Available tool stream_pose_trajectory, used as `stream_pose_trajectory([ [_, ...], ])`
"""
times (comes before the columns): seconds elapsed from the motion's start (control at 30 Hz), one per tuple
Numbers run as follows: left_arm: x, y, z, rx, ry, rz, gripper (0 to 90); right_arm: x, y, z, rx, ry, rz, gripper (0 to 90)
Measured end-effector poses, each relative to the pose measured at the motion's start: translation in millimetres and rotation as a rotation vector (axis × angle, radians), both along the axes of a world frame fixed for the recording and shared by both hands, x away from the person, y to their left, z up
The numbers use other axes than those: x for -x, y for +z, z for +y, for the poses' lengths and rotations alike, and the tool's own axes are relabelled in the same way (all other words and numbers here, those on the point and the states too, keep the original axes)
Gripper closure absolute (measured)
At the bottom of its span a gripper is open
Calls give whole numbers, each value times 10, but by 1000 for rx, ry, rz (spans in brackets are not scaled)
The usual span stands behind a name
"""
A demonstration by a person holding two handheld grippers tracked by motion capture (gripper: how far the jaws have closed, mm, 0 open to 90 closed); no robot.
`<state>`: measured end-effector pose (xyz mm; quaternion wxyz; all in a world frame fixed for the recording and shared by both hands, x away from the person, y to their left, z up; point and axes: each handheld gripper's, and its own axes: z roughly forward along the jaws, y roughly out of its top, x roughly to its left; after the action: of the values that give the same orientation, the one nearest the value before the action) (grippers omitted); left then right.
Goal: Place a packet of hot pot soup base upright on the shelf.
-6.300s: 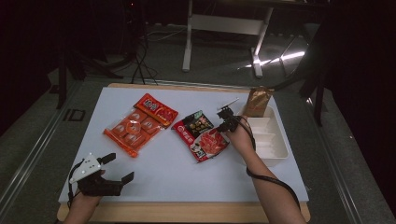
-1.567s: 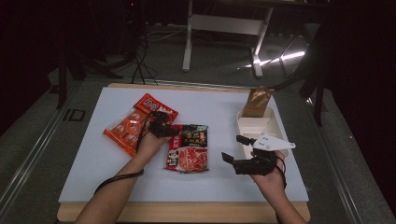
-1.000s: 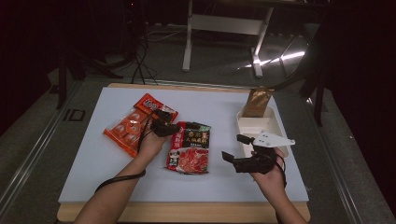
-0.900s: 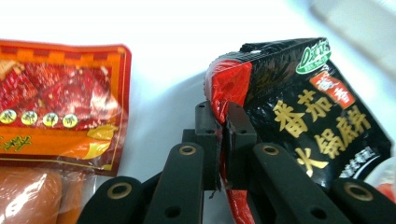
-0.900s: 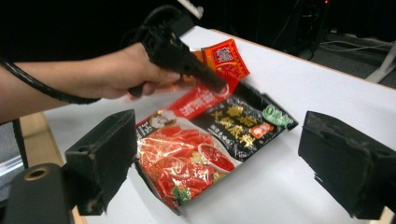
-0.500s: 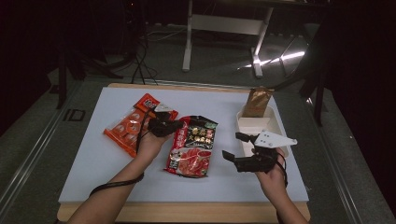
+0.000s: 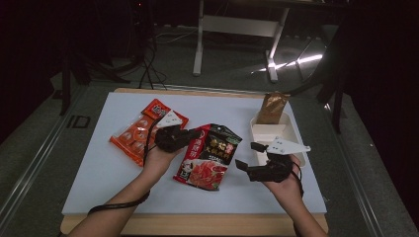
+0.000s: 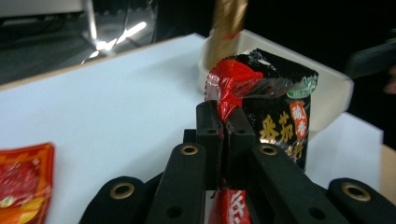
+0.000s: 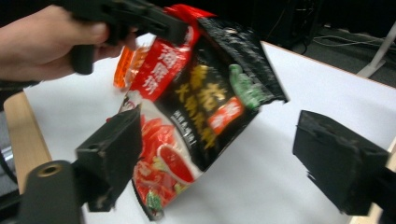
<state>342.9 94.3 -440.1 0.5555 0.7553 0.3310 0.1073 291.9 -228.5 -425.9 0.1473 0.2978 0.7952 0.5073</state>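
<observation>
Forearms come in from my near edge of the white table [image 7: 99, 168], the left one angled up toward the middle, the right one straighter and nearer the right side. My right hand [image 7: 284, 180] sits low near the front, and the right gripper [image 7: 245, 156] points leftward toward the pouch; its jaws stand wide with nothing between the pads, and they have just been closing a little. In the right gripper view the pouch hangs ahead of those jaws, untouched by them. My left hand [image 7: 159, 154] is raised above the board, wrist cocked so the left gripper [image 7: 198, 133] points right, and its jaws are clenched tight on the top left edge of the black-and-red sauce pouch [image 7: 210, 157]. The pouch is lifted at that corner and tilts, its lower end near or on the table between my two hands. The left gripper view shows the pinch plainly: both pads pressed together on the crumpled red-and-black foil. Yellow Chinese characters run down the black panel, white ones down a red strip; I cannot read them surely. Behind my left hand lie two orange-red snack packets [image 7: 143, 133]. Farther right sits a white compartment tray [image 7: 264, 133], with a brown-gold pouch [image 7: 272, 106] standing at its far end.
</observation>
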Motion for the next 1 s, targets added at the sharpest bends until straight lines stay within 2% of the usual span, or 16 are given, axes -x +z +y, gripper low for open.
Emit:
stream_pose_trajectory([
  [0.03,0,0,0,0,0,0,878,0,0,0,0,0,0,179],
  [0.07,49,48,-13,6,-25,-23,878,-19,6,-3,-7,-6,-9,182],
  [0.1,49,48,-13,6,-25,-23,878,-33,11,-7,-11,-4,-11,220],
  [0.17,80,87,-12,32,-51,-48,878,-48,16,-8,-19,-5,-10,227],
  [0.23,91,140,14,103,-81,-54,878,-82,24,-1,-30,-2,-7,247],
  [0.3,91,182,24,146,-91,-57,878,-108,37,1,-45,0,0,288],
  [0.33,91,182,24,146,-91,-57,878,-108,37,1,-45,0,0,288],
  [0.37,94,203,24,198,-112,-67,878,-116,67,5,-55,1,-2,344],
  [0.4,94,203,24,198,-112,-67,878,-116,67,5,-55,1,-2,344],
  [0.47,102,229,3,250,-127,-81,877,-96,137,16,-75,20,-23,442],
  [0.6,97,252,-47,272,-132,-86,877,-61,249,36,-91,34,-47,600],
  [0.67,94,250,-60,280,-137,-82,877,-60,275,37,-96,33,-47,614],
  [0.7,94,246,-73,280,-137,-83,876,-61,321,35,-98,22,-53,688],
  [0.87,100,213,-95,280,-137,-99,872,-80,365,22,-86,28,-34,744],
  [0.9,89,209,-91,287,-151,-87,867,-99,393,2,-95,28,-13,755],
  [1.0,93,209,-95,281,-159,-87,853,-111,421,-20,-112,30,-4,764],
])
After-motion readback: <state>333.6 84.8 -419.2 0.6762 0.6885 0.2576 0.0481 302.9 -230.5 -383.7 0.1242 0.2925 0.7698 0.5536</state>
